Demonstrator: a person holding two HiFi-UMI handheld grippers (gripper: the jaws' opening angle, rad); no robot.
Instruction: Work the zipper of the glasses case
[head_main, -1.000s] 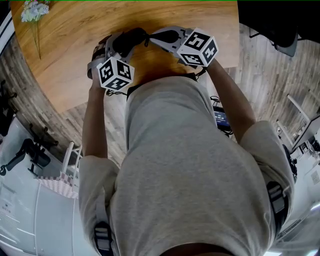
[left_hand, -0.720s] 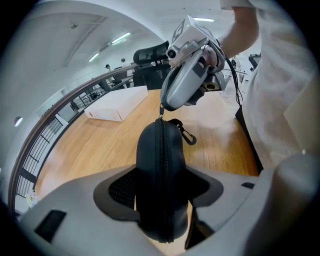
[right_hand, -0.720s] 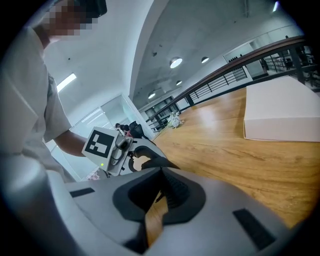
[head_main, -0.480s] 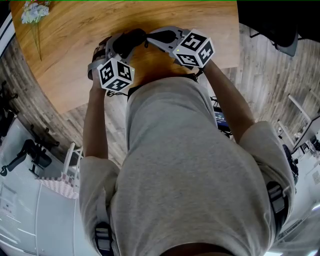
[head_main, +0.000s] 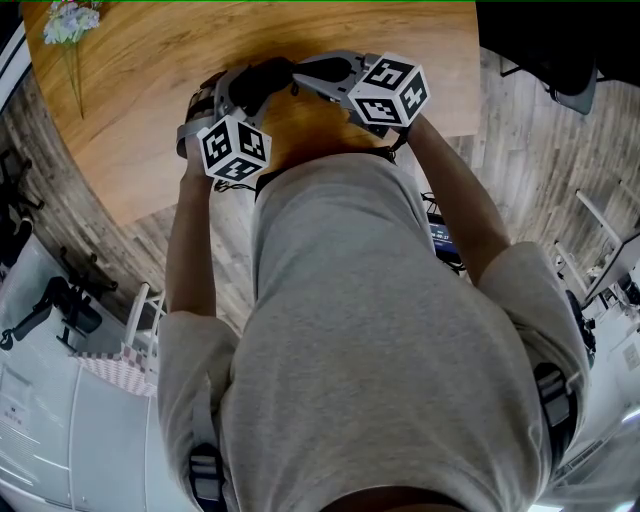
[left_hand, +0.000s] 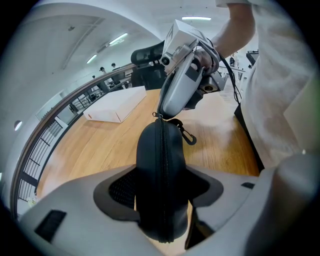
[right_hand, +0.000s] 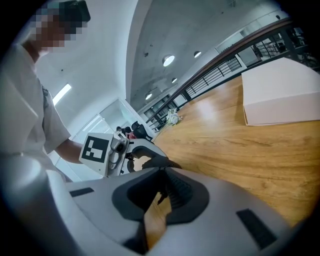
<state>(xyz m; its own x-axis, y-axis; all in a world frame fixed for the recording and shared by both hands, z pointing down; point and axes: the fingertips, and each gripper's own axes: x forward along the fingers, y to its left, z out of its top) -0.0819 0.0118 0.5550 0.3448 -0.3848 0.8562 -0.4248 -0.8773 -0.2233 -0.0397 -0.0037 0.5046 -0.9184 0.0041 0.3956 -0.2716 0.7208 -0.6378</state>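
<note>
Currently the left tongs (left_hand: 163, 187) grasp the black glasses case (left_hand: 161, 160) across its body, one pad pressing each shell. The zipper (left_hand: 163, 205) runs up the centre seam and is closed along its whole visible length. The case is over the wooden surface (left_hand: 100, 145), near the edge next to the person; contact with the wood cannot be confirmed. The right tongs (right_hand: 162, 170) are clenched at the far end of the case, apparently on the zipper pull (left_hand: 158, 116), just beside the dangling clip (left_hand: 186, 135). The step in hand appears to be the start of opening. Draw the pull along the line of the teeth, not away from the case, and follow the curve at the end. Hold the left grip firm so the case does not twist. Avoid catching the clip.
</note>
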